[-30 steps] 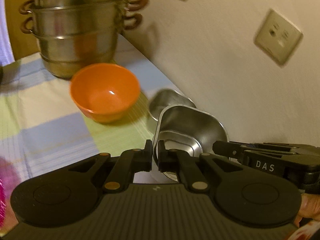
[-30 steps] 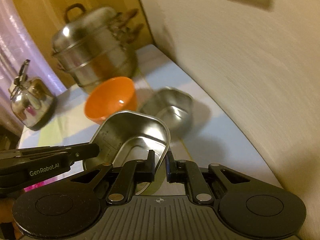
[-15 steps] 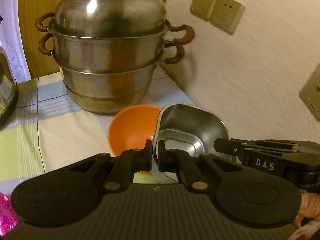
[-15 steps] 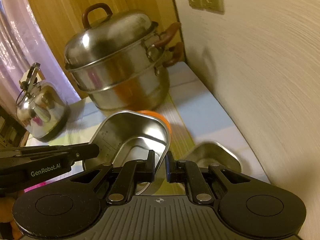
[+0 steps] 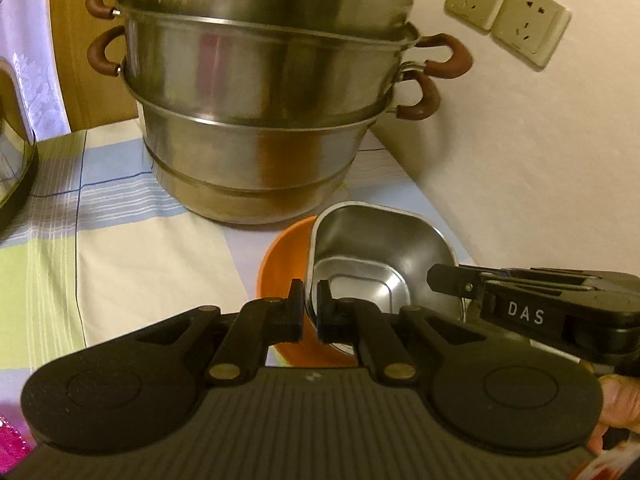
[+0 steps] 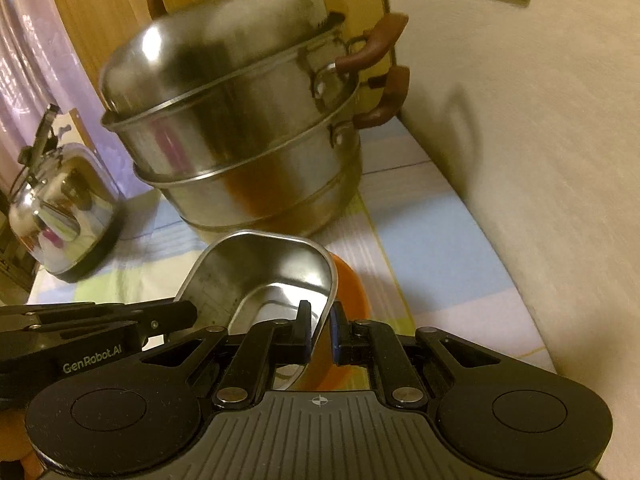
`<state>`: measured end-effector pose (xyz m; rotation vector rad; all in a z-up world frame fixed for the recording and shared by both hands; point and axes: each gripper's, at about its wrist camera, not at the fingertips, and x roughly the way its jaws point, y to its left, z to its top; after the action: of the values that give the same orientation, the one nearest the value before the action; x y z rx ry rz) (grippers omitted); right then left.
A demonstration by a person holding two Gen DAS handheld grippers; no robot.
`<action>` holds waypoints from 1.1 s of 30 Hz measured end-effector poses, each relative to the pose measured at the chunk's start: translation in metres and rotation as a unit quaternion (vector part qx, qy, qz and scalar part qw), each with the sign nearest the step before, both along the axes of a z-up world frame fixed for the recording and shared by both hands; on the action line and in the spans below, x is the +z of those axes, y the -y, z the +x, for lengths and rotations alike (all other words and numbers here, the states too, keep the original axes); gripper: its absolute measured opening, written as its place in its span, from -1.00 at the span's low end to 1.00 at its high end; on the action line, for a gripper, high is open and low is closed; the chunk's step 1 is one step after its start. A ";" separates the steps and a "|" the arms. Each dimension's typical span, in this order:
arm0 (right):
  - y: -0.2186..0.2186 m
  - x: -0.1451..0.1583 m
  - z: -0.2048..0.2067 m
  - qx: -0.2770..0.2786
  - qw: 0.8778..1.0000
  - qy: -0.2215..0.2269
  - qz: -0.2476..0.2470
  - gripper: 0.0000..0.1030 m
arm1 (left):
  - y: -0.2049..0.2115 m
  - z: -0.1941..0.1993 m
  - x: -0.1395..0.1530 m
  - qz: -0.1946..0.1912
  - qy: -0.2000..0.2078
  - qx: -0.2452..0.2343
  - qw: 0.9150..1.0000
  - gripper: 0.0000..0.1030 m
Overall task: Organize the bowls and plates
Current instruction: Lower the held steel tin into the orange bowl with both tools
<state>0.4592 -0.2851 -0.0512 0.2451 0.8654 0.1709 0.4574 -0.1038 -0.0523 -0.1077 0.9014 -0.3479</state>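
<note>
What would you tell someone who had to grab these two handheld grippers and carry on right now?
Left gripper: shut on the rim of the steel bowl.
Right gripper: shut on the opposite rim of the same bowl.
The steel bowl is held tilted just over the orange bowl, which sits on the checked cloth in front of the steamer pot.
Done: steel bowl picked up and brought above the orange one.
Left: probably lower it into the orange bowl, then open both grippers.

Dim warm light, fisheye-bent edges, glare on steamer pot (image 6: 240, 128).
</note>
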 end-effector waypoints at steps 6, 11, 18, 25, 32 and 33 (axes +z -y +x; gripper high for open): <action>-0.002 -0.013 0.008 0.005 1.000 -0.007 -0.002 -0.83 | -0.001 0.005 -0.013 -0.001 -0.007 0.004 1.000 -0.92; -0.004 -0.025 0.010 0.007 1.000 -0.011 -0.004 -0.83 | -0.003 0.007 -0.021 -0.001 -0.014 0.006 1.000 -0.92; -0.005 -0.037 0.012 0.008 1.000 -0.016 -0.002 -0.83 | -0.004 0.009 -0.031 -0.003 -0.024 0.008 1.000 -0.92; -0.002 -0.044 0.012 0.007 1.000 -0.014 0.005 -0.82 | -0.002 0.009 -0.033 -0.001 -0.017 0.011 1.000 -0.90; 0.003 -0.037 0.004 0.010 0.999 0.016 0.032 -0.17 | -0.007 -0.001 -0.019 -0.009 -0.001 0.024 1.000 -0.83; 0.004 -0.034 0.002 0.008 0.999 0.020 0.035 -0.17 | -0.008 -0.005 -0.015 -0.012 0.002 0.025 1.000 -0.81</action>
<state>0.4607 -0.2893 -0.0853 0.2991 0.8226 0.2199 0.4528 -0.0959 -0.0676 -0.1516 0.8894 -0.3125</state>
